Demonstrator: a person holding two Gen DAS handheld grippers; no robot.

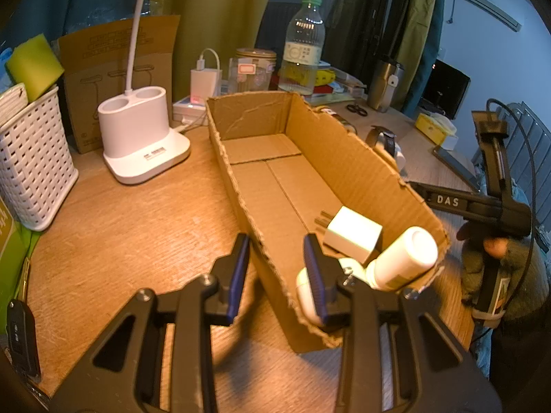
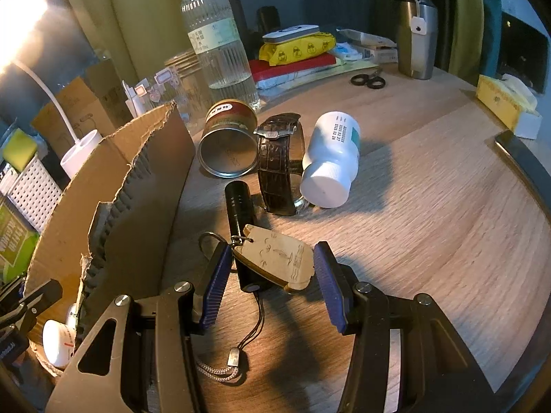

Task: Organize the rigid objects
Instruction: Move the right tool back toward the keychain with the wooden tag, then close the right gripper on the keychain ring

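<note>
**Left jaws straddle box wall, right jaws spread over key tag**

Left wrist view: a black car key [image 1: 20, 337] lies at the far left edge of the surface [image 1: 137, 241], with a white basket [image 1: 31, 172] and a white lamp base [image 1: 137, 130] behind it. The left gripper [image 1: 277, 272] has its jaws a little apart. The near left wall of the open cardboard box [image 1: 344, 158] runs between them, and neither pad visibly presses on it. In the box's near end are a white rounded item [image 1: 304, 292], partly hidden by the right-hand pad, a white plug charger [image 1: 354, 237] and a white bottle [image 1: 406, 258] leaning on the end wall.

Right wrist view: the box is on the left. Just beside it on the surface lie a tin can [image 2: 227, 144] on its side, a black flashlight [image 2: 239, 206], a brown-strap watch [image 2: 279, 165] and a white pill bottle [image 2: 330, 161] on its side. The right gripper [image 2: 272, 275] has its jaws spread around a wooden key tag [image 2: 275, 261], which rests on the flashlight's near end. The left-hand pad is close to the tag, but I can't tell if it touches.
</note>
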